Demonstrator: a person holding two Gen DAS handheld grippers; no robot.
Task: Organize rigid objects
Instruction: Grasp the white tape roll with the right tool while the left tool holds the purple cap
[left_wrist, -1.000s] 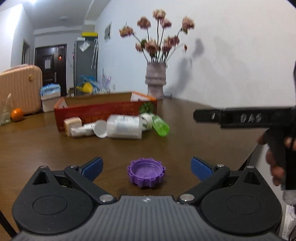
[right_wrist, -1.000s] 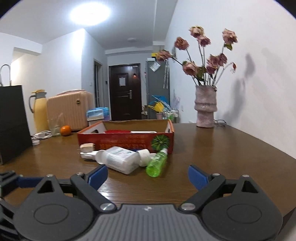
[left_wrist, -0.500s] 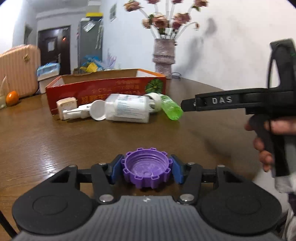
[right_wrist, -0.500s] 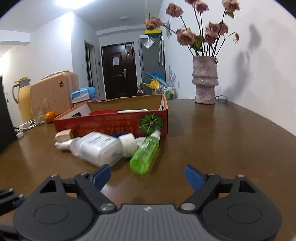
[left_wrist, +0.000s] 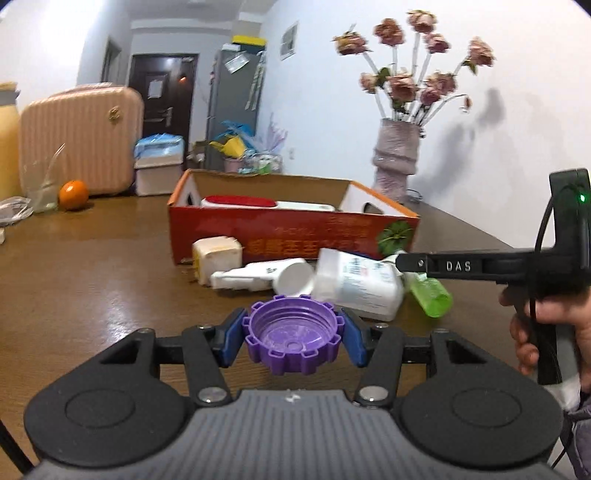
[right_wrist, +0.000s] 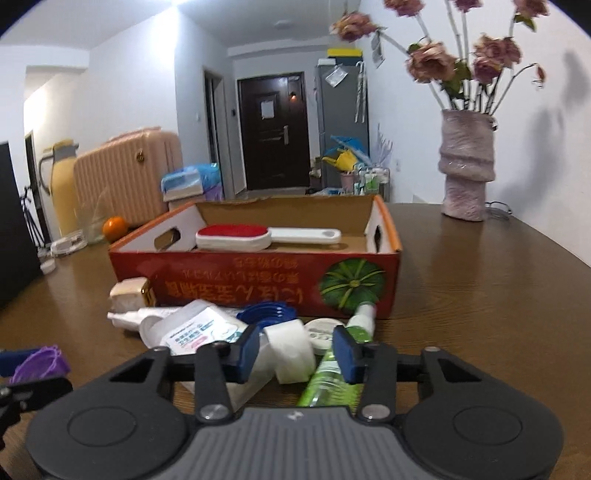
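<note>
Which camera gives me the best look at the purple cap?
The left wrist view: the purple cap sits centred and sharp, clamped in the left gripper. The right wrist view shows only a blurred sliver of it at the left edge.

On the dark wooden table (right_wrist: 480, 295) the open red cardboard box (right_wrist: 258, 284) stands mid-surface, with a cream cube (left_wrist: 218, 258), white tube (left_wrist: 255, 275), white labelled bottle (left_wrist: 358, 288) and green bottle (left_wrist: 432, 295) lying just before it, an orange (left_wrist: 74, 194) off to its left, and the vase (right_wrist: 466, 166) beyond its right end.
</note>
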